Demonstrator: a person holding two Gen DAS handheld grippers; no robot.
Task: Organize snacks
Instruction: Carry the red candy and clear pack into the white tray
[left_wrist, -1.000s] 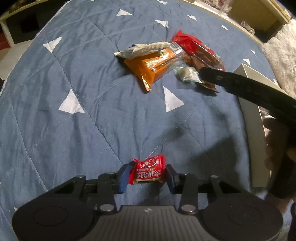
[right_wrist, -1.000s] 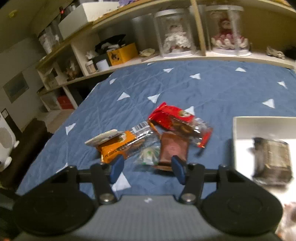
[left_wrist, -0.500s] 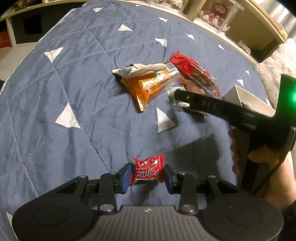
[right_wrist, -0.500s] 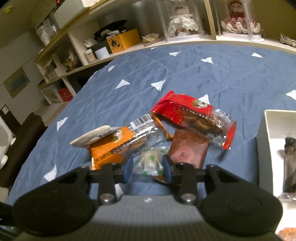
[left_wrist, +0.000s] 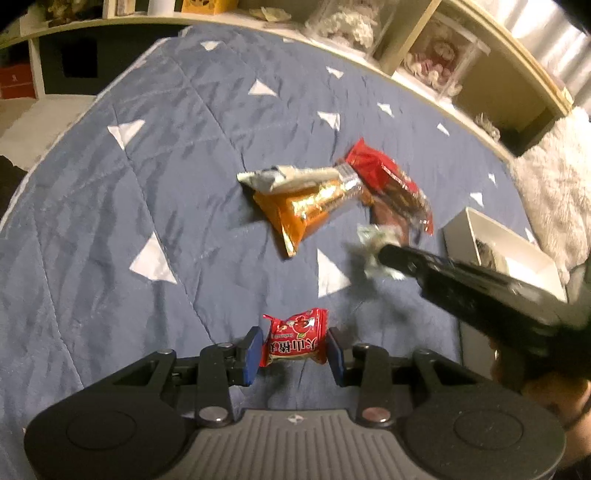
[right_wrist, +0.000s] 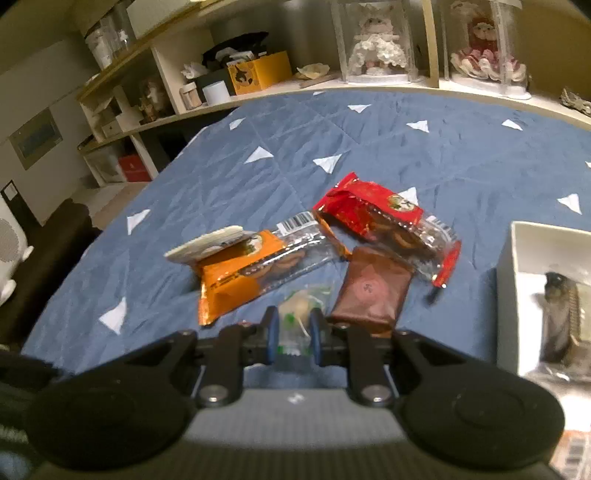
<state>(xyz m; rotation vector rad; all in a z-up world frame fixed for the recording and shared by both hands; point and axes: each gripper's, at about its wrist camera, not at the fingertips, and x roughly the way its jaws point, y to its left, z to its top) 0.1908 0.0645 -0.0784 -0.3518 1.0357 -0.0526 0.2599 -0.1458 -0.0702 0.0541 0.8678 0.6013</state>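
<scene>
The left gripper (left_wrist: 291, 352) has its fingers closed on a small red snack packet (left_wrist: 297, 338), gripped across its width and held above the blue quilted bed cover (left_wrist: 110, 221). Further right on the cover lies the loose pile: an orange wrapper (right_wrist: 240, 275), a red wrapper (right_wrist: 373, 212) and a brown packet (right_wrist: 371, 291), touching or overlapping. The right gripper (right_wrist: 293, 332) is closing its fingers on a small clear-wrapped candy (right_wrist: 301, 314) at the near edge of the pile; the pads appear to be in contact with the wrapper. At far right stands a white box (right_wrist: 517, 258) that already contains a dark packet (right_wrist: 563, 317). These packets are judged light, soft and crinkly, with slippery film; hold them across the filled middle, not the thin sealed ends, and use moderate pressure to avoid crushing the contents
</scene>
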